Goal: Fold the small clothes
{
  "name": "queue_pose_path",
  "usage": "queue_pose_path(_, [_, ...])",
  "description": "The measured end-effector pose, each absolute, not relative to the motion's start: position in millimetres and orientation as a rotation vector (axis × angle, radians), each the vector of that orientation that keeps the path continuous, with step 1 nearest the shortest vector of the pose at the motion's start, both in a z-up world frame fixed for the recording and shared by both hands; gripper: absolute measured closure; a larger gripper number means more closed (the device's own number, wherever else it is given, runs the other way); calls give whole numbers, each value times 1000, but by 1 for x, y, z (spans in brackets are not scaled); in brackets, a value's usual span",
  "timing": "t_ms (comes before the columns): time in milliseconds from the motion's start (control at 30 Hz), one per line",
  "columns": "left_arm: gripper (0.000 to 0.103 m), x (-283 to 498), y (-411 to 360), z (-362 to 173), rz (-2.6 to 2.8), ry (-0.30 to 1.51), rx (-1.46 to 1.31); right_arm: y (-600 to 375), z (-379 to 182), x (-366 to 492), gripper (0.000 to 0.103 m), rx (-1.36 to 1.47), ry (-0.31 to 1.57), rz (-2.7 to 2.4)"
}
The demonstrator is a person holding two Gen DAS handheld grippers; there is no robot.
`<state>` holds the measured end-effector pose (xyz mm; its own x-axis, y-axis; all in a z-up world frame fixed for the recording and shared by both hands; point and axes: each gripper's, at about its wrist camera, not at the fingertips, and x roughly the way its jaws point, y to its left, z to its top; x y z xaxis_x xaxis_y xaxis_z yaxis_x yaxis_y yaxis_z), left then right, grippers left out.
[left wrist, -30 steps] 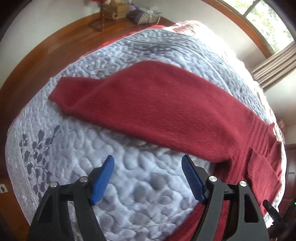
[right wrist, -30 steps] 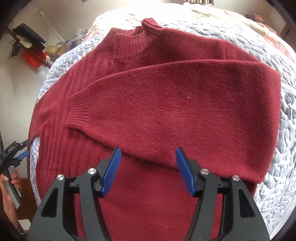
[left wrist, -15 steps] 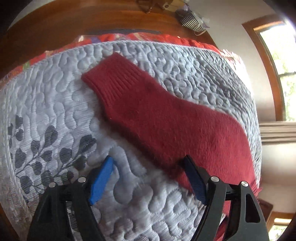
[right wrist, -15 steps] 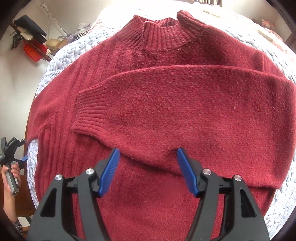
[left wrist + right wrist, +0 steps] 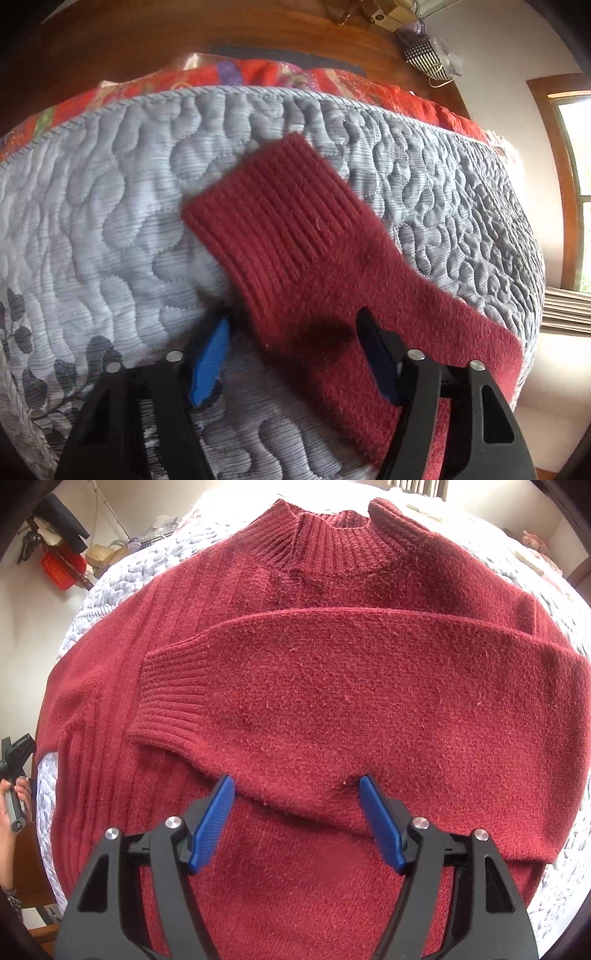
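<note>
One dark red knit sweater (image 5: 332, 709) lies flat on a bed under a pale grey quilt (image 5: 110, 221) with puffy wavy stitching and dark leaf prints at one edge. Two claws, each with two black arms and two blue ribbed pads.

Left claw (image 5: 295, 354): released, jaws spread wide, low over the quilt. One sleeve (image 5: 295, 258) runs between its pads and off ahead of it; the ribbed cuff (image 5: 266, 206) lies just ahead, flat on the quilt. The left pad (image 5: 208, 362) is over bare quilt beside the sleeve edge, the right pad over the fuzzy knit (contact not clear). Beyond the quilt edge ahead, a red patterned cover (image 5: 258, 74), then wooden floor (image 5: 110, 40).

Right claw (image 5: 297, 819): released, jaws wide, over the sweater body. Just ahead of the pads (image 5: 212, 823) a second sleeve (image 5: 369, 720) is folded across the chest, its ribbed cuff ahead and to the left. Ribbed round collar (image 5: 332, 535) far ahead. Vertical ribbing runs down the body left of the claw. Far left, a hand (image 5: 13, 812) grips a black handle.
</note>
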<state>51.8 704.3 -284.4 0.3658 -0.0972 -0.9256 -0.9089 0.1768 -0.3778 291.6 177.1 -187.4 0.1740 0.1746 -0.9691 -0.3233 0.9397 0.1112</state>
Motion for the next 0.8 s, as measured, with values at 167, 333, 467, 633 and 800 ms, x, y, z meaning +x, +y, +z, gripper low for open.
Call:
queue_pose_path(167, [93,51,713,-286,803,1041,-1232,182,-189,289,30,-143,1344,353])
queue_pose_path(333, [95,49,701,-253,800,957,-1118,167,-185,283,32,-115,1344,364])
queue_pose_path(467, [95,63,674,-205,747,873,-935,156,-181,281,32,-99,1338,361])
queue_pose_path(633, [95,99,621,-151,600,814,-759,140,-175,275,32,-97,1323,343])
queue_pose_path(800, [96,135,554,-114,428,777,-639,115,-168,268,32,-75,1319,321])
